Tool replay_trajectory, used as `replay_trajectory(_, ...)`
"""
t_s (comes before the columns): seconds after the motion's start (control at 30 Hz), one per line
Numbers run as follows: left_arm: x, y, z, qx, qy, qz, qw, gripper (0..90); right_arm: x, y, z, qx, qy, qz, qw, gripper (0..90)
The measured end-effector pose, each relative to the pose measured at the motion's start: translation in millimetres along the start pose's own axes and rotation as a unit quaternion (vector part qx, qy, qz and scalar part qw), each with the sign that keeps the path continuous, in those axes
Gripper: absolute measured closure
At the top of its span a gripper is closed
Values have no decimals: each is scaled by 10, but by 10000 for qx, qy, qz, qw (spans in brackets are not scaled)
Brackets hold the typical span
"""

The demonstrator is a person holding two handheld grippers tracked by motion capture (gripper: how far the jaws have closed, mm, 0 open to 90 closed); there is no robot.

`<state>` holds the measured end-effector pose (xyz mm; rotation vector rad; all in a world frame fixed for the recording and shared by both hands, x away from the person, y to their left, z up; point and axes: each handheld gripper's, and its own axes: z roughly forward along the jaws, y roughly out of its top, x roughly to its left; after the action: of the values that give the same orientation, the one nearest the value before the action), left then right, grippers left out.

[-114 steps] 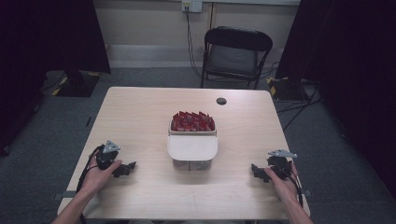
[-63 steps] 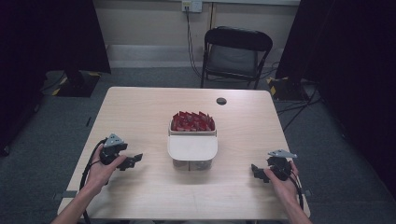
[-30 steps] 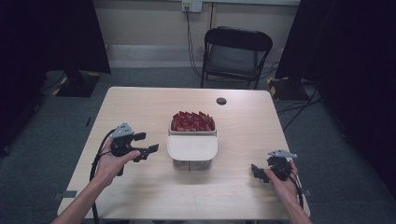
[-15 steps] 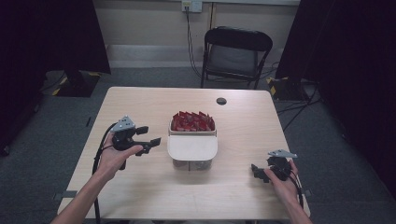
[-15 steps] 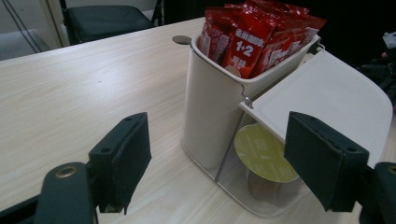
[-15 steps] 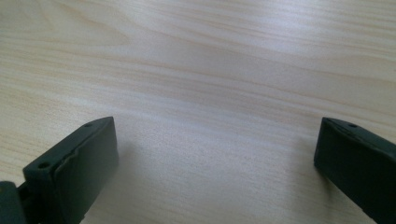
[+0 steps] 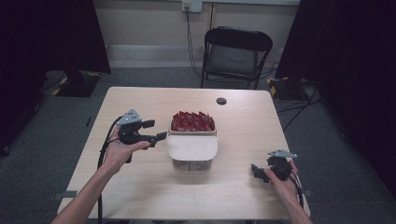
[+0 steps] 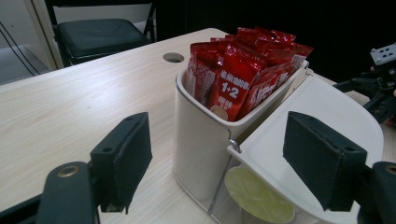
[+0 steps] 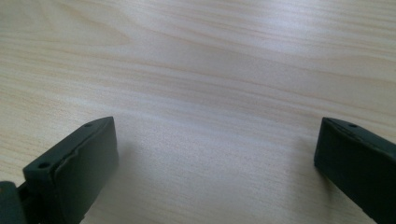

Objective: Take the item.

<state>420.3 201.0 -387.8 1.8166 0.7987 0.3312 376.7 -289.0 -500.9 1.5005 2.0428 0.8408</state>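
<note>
A white container (image 7: pixel 192 148) stands in the middle of the table, its rear bin packed with red sachets (image 7: pixel 192 121) and a flat white shelf at its front. In the left gripper view the red sachets (image 8: pixel 243 77) stand upright in the white container (image 8: pixel 198 144), with a yellowish round lid (image 8: pixel 259 198) under the shelf. My left gripper (image 7: pixel 155 130) is open, raised just left of the container, jaws pointing at it. My right gripper (image 7: pixel 258 171) rests open near the table's front right, over bare wood (image 9: pixel 210 116).
A small dark round hole (image 7: pixel 221 101) sits in the tabletop (image 7: pixel 261 121) behind the container. A black folding chair (image 7: pixel 233 53) stands beyond the far edge. Cables trail from both grippers. Dark curtains flank the room.
My left gripper has lifted off the table's front left and moved right and forward, up to the container's left side. The right gripper has stayed still.
</note>
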Motion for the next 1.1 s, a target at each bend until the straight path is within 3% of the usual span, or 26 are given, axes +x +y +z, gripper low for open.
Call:
replay_trajectory(0.2,2,45,32,-64,12,34,10000,266,0,0,0,1,-1,0,10000,0)
replay_trajectory(0.23,-10,70,54,-21,-52,147,9999,276,0,0,0,0,-1,1,10000,0)
replay_trajectory(0.33,-71,118,86,-21,-224,47,9997,295,0,0,0,1,0,2,10000,0)
replay_trajectory(0.37,-71,118,86,-21,-224,47,9997,316,0,0,0,1,0,2,10000,0)
replay_trajectory(0.43,-114,181,136,73,-162,263,9995,348,0,0,0,0,0,1,10000,0)
replay_trajectory(0.7,-80,252,217,25,-206,244,9995,407,0,0,0,1,-1,-2,10000,0)
replay_trajectory(0.77,-52,258,246,71,-227,323,9992,464,0,0,0,1,-1,-2,10000,0)
replay_trajectory(0.93,-53,291,283,127,-319,364,9987,474,0,0,0,1,-1,-1,10000,0)
replay_trajectory(1.1,-91,335,330,122,-230,472,9985,507,-1,1,2,-1,7,-10,10000,0)
